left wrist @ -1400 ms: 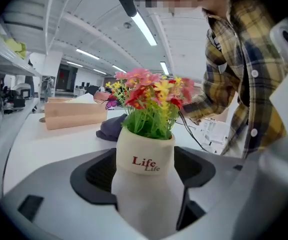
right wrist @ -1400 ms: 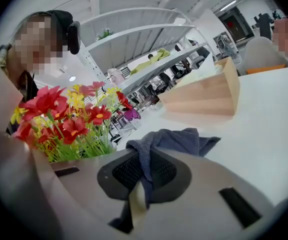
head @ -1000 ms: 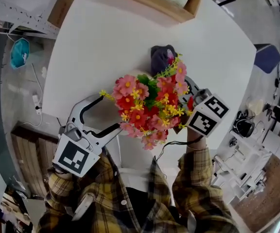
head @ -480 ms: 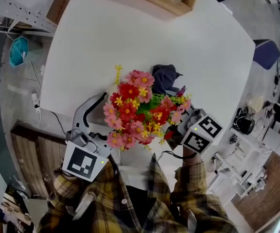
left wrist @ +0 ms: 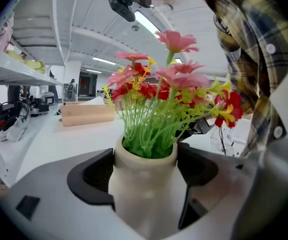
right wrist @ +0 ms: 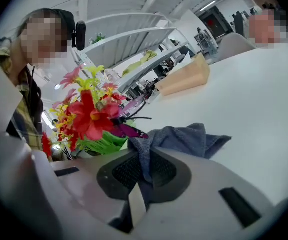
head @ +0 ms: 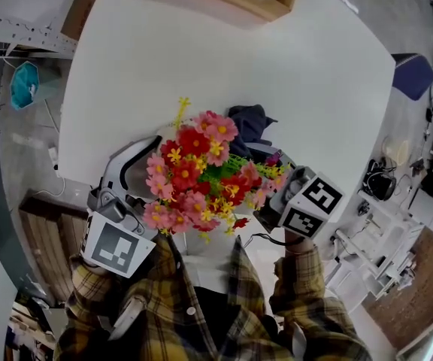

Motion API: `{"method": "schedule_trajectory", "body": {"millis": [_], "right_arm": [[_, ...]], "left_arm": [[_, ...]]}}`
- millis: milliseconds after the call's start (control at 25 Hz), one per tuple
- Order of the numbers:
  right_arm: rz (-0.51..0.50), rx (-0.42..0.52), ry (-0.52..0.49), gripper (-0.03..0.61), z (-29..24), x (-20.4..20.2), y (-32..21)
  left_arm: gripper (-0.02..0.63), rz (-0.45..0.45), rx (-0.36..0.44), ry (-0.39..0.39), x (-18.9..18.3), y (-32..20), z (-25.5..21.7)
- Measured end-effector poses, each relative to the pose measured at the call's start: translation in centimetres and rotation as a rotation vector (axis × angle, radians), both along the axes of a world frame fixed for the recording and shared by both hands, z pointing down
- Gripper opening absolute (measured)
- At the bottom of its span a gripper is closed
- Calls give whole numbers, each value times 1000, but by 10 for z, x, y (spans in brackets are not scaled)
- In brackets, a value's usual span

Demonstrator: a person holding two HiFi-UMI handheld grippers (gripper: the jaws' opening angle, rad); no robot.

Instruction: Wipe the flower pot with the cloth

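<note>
Judging the flower pot (left wrist: 143,201) smooth and breakable, we favour its body; the left tool (left wrist: 145,171), jaws just opening, straddles it, while the right tool (right wrist: 144,173) pinches the soft cloth (right wrist: 184,139).

Left gripper (left wrist: 144,170), jaws just spread wide, flower pot (left wrist: 143,196) between them — right gripper (right wrist: 146,173) clamped on cloth (right wrist: 184,140).

I get bright, even light from ceiling strips (left wrist: 146,21) above the flower pot (left wrist: 143,184); the white bench (head: 201,66) behind it glares. Fisheye bends all edges. The pot's near body blurs; the cloth (right wrist: 184,139) beside it looks sharper.
</note>
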State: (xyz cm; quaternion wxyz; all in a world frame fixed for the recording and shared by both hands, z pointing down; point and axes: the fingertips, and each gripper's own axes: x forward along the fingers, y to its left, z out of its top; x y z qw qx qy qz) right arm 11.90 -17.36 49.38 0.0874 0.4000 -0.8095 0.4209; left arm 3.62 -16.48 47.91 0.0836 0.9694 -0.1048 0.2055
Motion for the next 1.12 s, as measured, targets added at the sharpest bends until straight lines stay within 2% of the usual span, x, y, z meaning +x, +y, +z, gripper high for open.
{"method": "schedule_trajectory", "body": {"millis": [160, 480, 760, 960, 1120], "right_arm": [[-39, 1, 7, 11, -2, 1, -8], [-117, 5, -2, 11, -1, 7, -38], [-267, 16, -35, 11, -2, 7, -61], [-374, 12, -82, 11, -3, -9, -78], [-469, -12, -121, 11, -3, -22, -86]], "left_arm": [[393, 64, -17, 11, 1, -2, -1], [392, 247, -13, -4, 8, -12, -2], [392, 458, -15, -20, 17, -18, -1], [391, 621, -8, -35, 22, -19, 0], [393, 710, -11, -47, 26, -20, 0]]}}
